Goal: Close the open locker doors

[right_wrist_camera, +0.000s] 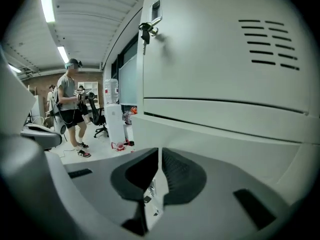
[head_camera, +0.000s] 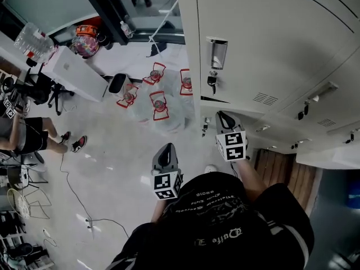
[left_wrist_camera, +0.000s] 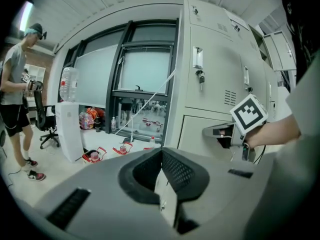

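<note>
The right gripper (head_camera: 225, 118) is held up at the front of the grey lockers (head_camera: 270, 44), with its tip very near the lower door (right_wrist_camera: 235, 134) of the first column. If it really touches this door, I cannot tell. Its two jaws are pressed together and nothing is between them. The lower door looks flush, or almost flush, with the locker front. The upper door (head_camera: 247, 32) above it is shut, and a key (head_camera: 211, 82) hangs in its lock under the handle recess (head_camera: 216, 52). Farther along the row, in the left gripper view, another door (left_wrist_camera: 281, 51) seems to stand out from the front, open. The left gripper (head_camera: 166, 151) is lower and to the left of the right one, over the pale floor (head_camera: 124, 167) and well apart from the lockers. Its jaws are also closed on nothing. Both grippers point towards the lockers and a little downward. On the floor near the window there are several red-rimmed holders (head_camera: 160, 104) with small bottles in them, and beside them stands a white unit (head_camera: 76, 72). Another person (left_wrist_camera: 15, 84) stands at the far left, next to an office chair (left_wrist_camera: 47, 121).
</note>
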`<state>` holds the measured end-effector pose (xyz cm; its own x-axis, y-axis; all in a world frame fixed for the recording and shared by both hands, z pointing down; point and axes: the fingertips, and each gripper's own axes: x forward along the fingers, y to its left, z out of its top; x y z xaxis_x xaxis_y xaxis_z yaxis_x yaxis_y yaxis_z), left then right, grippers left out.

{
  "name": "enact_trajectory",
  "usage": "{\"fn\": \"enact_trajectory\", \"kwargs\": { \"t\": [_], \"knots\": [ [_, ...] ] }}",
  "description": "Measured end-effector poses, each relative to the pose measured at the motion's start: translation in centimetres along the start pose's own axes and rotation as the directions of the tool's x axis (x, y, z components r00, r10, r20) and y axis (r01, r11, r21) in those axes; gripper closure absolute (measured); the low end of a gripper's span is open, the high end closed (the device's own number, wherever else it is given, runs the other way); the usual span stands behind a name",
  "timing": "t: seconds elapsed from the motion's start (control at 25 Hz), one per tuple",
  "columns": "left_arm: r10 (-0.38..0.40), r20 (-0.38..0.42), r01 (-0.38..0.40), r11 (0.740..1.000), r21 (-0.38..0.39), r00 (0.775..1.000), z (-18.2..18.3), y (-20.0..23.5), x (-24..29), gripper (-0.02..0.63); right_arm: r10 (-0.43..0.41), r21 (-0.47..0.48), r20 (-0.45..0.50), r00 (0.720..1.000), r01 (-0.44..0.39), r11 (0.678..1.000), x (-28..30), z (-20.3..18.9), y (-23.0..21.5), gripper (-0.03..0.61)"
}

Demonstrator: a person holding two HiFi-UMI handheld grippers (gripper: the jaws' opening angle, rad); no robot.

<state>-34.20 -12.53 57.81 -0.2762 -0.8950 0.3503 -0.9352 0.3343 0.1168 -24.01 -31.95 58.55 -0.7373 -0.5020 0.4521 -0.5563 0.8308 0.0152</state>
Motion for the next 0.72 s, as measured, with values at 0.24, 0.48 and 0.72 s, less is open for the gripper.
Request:
{"fn": "enact_trajectory", "kwargs": {
  "t": [0.24, 0.48, 0.72],
  "knots": [
    [-0.005, 0.000, 0.005, 1.000, 0.010, 1.000, 0.5, -0.2, 0.7, 0.606, -0.049, 0.035, 0.012, 0.999, 0.049, 0.998, 0.9, 0.6, -2.0, 0.557],
    [-0.053, -0.001, 0.053, 0.998, 0.019, 0.999, 0.7, -1.5, 0.7, 0.606, -0.066, 0.066, 0.018, 0.998, 0.065, 0.996, 0.6, 0.7, -2.7, 0.565],
    [-0.151, 0.013, 0.150, 0.988, 0.042, 0.988, 0.8, -3.0, -0.6, 0.606, -0.078, 0.098, 0.009, 0.997, 0.077, 0.992, -3.0, 0.1, -1.6, 0.563]
  ]
}}
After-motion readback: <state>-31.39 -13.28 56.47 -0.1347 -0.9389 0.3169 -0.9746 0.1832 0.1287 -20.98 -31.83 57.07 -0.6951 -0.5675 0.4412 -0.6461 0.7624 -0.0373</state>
